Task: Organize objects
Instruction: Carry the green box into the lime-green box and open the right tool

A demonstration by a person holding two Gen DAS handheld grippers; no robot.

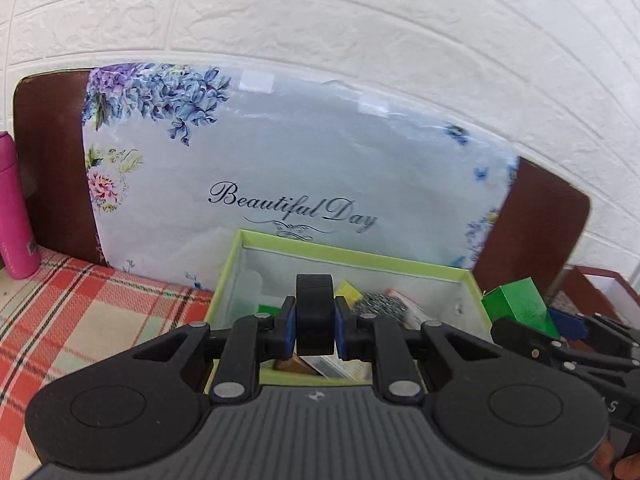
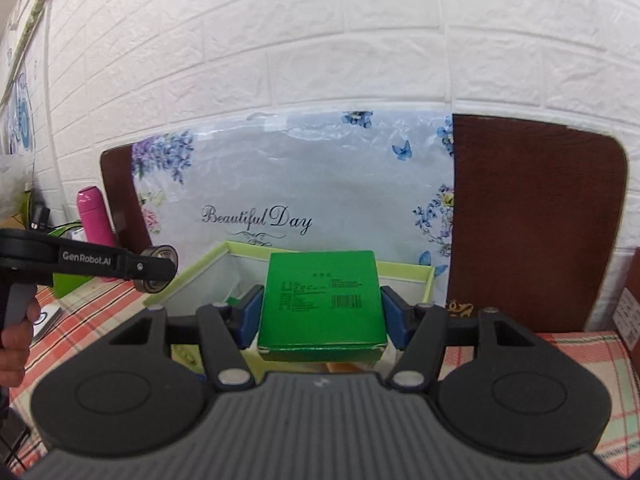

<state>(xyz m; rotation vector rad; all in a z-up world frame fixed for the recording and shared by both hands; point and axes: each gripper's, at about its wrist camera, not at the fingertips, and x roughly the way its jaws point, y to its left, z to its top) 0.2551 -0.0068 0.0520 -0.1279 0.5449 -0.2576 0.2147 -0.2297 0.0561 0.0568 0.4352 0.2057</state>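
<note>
Left hand-held gripper (image 1: 315,322) clamped narrow on one black wheel (image 1: 315,312), held above the open light-green box (image 1: 352,258). Right hand-held gripper (image 2: 322,314) grips one green carton (image 2: 322,300) between its blue pads, also over the box. One pink bottle (image 1: 16,208) stands left on the plaid-covered counter (image 1: 92,312). Box contents jumbled, count unclear.

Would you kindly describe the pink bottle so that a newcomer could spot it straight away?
Start at the big floral board reading "Beautiful Day", which leans against the white brick wall. Follow it to its left end, where the brown edge shows. There the pink bottle stands upright on the plaid tablecloth, the only pink, tall, round thing among green boxes.
</note>
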